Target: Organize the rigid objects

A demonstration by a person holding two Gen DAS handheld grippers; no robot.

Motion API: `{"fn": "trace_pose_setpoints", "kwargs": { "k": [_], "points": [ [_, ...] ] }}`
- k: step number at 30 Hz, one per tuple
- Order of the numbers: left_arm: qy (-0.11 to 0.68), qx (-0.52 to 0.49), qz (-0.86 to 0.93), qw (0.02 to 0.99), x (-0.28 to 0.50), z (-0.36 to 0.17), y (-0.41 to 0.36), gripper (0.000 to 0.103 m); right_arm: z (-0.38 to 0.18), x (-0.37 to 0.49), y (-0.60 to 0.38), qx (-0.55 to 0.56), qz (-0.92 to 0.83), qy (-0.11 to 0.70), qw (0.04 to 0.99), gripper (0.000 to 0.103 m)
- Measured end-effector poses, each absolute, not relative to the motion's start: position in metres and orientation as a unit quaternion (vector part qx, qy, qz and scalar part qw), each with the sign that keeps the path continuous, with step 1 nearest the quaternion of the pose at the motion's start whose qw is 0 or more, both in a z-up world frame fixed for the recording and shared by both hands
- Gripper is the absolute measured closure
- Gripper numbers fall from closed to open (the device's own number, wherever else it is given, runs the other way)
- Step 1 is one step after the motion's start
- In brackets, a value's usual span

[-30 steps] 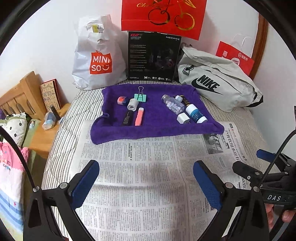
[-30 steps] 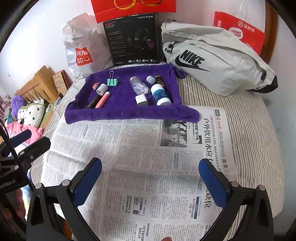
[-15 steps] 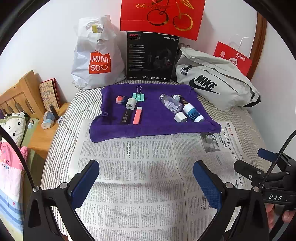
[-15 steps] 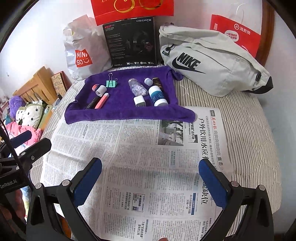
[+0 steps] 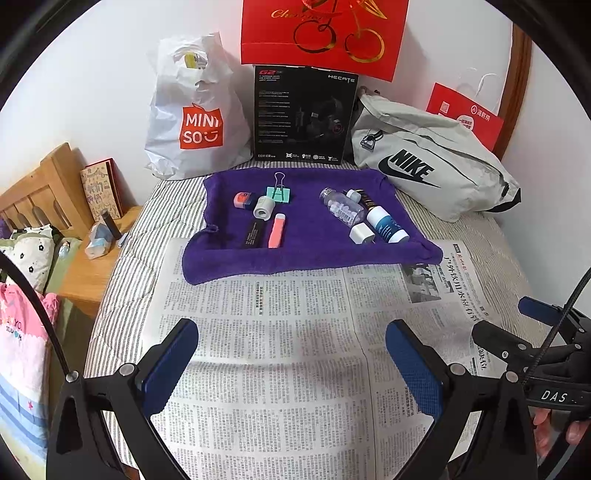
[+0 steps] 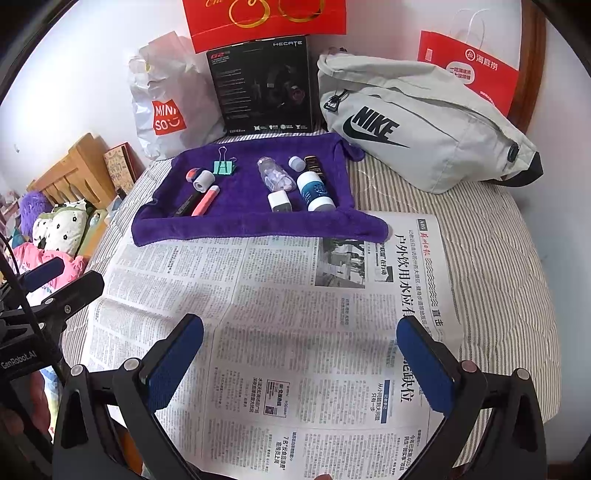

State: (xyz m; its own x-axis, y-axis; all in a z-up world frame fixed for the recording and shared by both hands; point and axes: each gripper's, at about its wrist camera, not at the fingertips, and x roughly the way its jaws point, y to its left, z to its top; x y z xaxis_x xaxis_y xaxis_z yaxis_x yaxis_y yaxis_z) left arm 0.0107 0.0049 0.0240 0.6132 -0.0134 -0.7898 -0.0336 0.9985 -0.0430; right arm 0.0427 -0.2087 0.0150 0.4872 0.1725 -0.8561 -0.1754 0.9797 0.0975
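A purple towel (image 5: 306,254) (image 6: 236,225) lies at the far end of a newspaper (image 5: 280,332) (image 6: 280,295). On its left part lie a green binder clip (image 5: 279,194), a grey roll (image 5: 263,208), a pink-orange small item (image 5: 242,199), a black bar (image 5: 253,234) and a pink stick (image 5: 276,230). On its right part lie a clear pill bottle (image 5: 341,208), a white-blue bottle (image 5: 386,227), a white charger (image 5: 360,233) and a dark tube (image 5: 367,199). My left gripper (image 5: 291,358) and right gripper (image 6: 299,358) are open and empty above the near newspaper.
A Miniso bag (image 5: 195,110), a black Hecate box (image 5: 303,114), a grey Nike bag (image 5: 428,170) and red paper bags (image 5: 321,33) stand against the back wall. A wooden bedside ledge (image 5: 77,258) with small items is at the left.
Both grippers have drawn back a little from the towel, so the objects look slightly farther away. Both stay open and empty. Nothing on the towel has moved.
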Motion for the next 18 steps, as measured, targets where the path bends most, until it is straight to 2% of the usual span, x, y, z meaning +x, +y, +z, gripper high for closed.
{"fn": "trace_pose_setpoints", "kwargs": {
  "k": [18],
  "points": [
    [0.442,-0.026,0.006,0.897,0.0099,0.0242,0.0034,0.0,0.015,0.0408,-0.2114,0.001,0.102,0.497,0.862,0.0]
  ]
}}
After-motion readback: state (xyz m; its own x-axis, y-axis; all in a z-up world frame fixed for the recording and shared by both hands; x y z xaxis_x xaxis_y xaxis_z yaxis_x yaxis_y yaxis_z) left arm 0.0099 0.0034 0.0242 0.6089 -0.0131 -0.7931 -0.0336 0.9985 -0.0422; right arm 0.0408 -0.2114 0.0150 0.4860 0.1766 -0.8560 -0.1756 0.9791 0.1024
